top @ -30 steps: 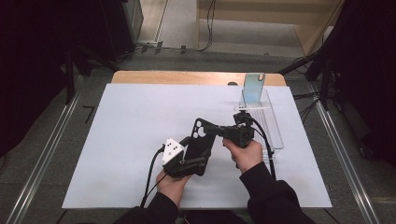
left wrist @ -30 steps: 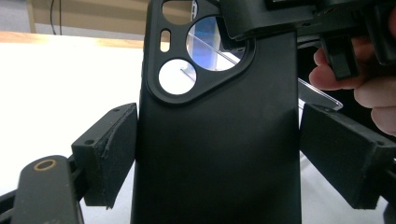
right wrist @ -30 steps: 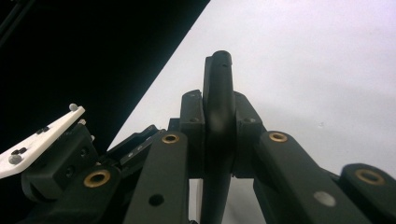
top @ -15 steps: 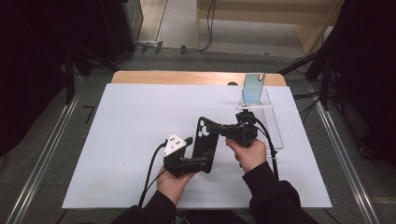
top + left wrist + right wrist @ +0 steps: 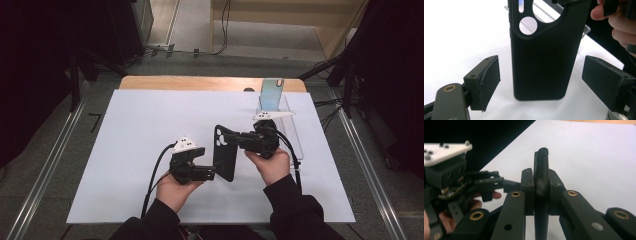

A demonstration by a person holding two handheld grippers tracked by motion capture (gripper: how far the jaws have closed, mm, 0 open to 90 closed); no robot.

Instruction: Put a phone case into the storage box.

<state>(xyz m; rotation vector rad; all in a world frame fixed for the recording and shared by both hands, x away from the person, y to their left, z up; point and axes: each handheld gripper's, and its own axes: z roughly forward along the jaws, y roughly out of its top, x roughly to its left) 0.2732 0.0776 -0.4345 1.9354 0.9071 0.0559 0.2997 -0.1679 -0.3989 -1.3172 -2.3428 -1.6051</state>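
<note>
Right gripper view: phone case (image 5: 541,192) edge-on between right tool (image 5: 541,195) pads.

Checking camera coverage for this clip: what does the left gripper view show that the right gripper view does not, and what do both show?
Left gripper view: the black phone case's broad back with its round camera cutouts, standing between the left gripper's open jaws, untouched by either pad.

Right gripper view: the case edge-on, clamped between the right gripper's pads, with the left gripper beside it.

Both: the case and the white table sheet.
</note>
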